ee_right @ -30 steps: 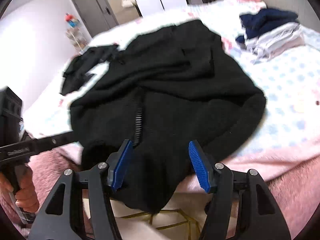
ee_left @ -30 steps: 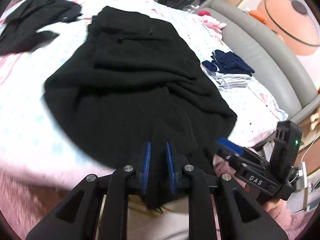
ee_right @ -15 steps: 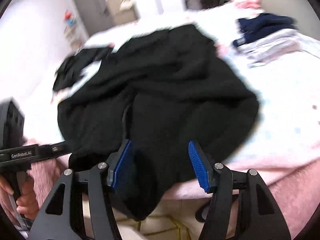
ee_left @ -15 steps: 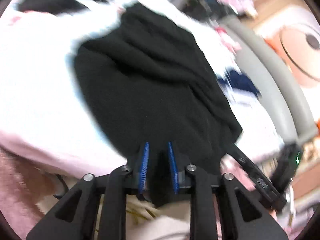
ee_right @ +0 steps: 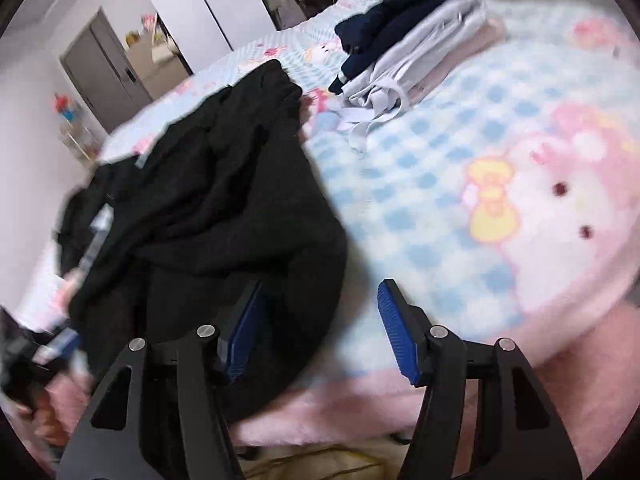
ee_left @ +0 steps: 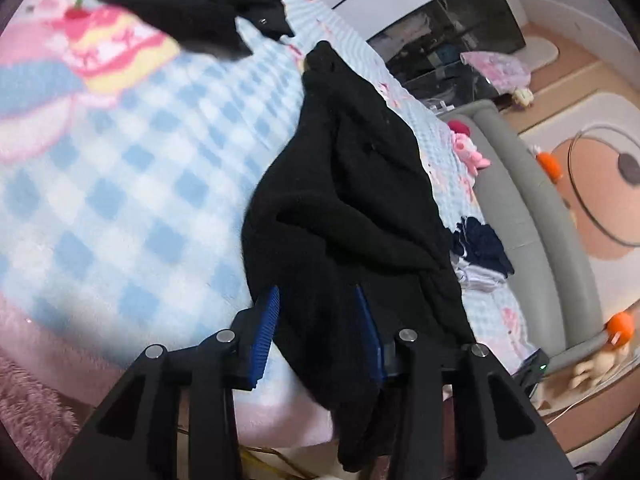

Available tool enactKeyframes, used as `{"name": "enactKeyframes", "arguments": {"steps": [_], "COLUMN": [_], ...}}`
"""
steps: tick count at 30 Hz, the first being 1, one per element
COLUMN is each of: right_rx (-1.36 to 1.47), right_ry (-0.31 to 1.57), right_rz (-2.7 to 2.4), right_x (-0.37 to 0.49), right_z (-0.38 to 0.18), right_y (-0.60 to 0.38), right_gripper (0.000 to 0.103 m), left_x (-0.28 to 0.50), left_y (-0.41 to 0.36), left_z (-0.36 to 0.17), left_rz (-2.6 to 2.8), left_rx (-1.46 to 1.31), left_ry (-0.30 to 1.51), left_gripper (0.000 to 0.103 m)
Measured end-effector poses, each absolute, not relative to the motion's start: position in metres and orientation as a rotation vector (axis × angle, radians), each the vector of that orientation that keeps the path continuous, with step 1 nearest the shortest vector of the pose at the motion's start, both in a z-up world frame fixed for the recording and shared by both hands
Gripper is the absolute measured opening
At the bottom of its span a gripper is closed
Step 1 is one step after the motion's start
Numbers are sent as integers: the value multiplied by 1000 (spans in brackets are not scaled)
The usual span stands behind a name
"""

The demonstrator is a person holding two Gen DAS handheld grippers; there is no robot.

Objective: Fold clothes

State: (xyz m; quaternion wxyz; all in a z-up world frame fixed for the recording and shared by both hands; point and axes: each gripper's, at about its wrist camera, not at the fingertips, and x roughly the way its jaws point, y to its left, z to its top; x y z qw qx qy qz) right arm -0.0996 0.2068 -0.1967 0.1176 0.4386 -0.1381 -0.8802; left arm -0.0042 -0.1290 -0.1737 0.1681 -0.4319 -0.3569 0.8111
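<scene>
A black fleece garment point(ee_left: 348, 208) lies bunched lengthwise on the blue-checked blanket point(ee_left: 120, 180), its near end hanging over the bed's edge. My left gripper point(ee_left: 318, 324) straddles that hanging end. Its jaws are opening, and the fabric sits loose between the blue pads point(ee_left: 266, 320). In the right wrist view the same garment point(ee_right: 208, 208) fills the left half. My right gripper point(ee_right: 320, 332) stands open at the garment's right edge. Its left pad point(ee_right: 244, 328) is over black fabric and its right pad is over bare blanket point(ee_right: 460, 140). The hand holding the left gripper point(ee_right: 40, 364) shows blurred at lower left.
A second black garment point(ee_left: 180, 0) lies at the far end of the bed. A folded stack of navy and grey clothes point(ee_right: 400, 40) sits on the blanket beside the grey padded bed frame point(ee_left: 532, 220). A pink plush toy point(ee_left: 468, 148) rests near it. Pink fuzzy bedding point(ee_right: 360, 412) drapes the near edge.
The left jaws have spread from nearly shut on the garment's hem to well apart. Both grippers swung sideways; the garment now sits left of the right gripper's middle and looks narrower.
</scene>
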Motion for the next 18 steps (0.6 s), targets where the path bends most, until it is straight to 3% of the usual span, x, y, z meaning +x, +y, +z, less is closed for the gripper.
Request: {"name": "enactKeyframes", "arguments": {"steps": [5,6,8,10,14,18], "right_rx": [1320,1330,1350,1373,1347,1214], "right_ry": [-439,-377,-240,-183,-288,-514], "right_rz": [-2477,-2499,-2543,-2583,-2584,-2349], "right_x": [-103,-102,-100,-97,-89,-91], "right_z": [-210,-210,-210,-211,-207,-202], "right_y": [203,199,188,189,204,208], "right_gripper": [61,60,49,48,45,41], "left_x": [-3,-5,-10,-6,-4,-6], "left_y": [-104,-103,-106,-121,-135,-131], "left_z": [-172,-170,-161,-161,-172,-186], "left_rz": [2371,2382,2467,2524,2397,2177], "left_rx": [-1212,-1206,-1183,-1200,-1215,-1218], "left_ry": [-894,-867,-827,-831,-982,-1101], "left_gripper": [47,46,45,39,39,40]}}
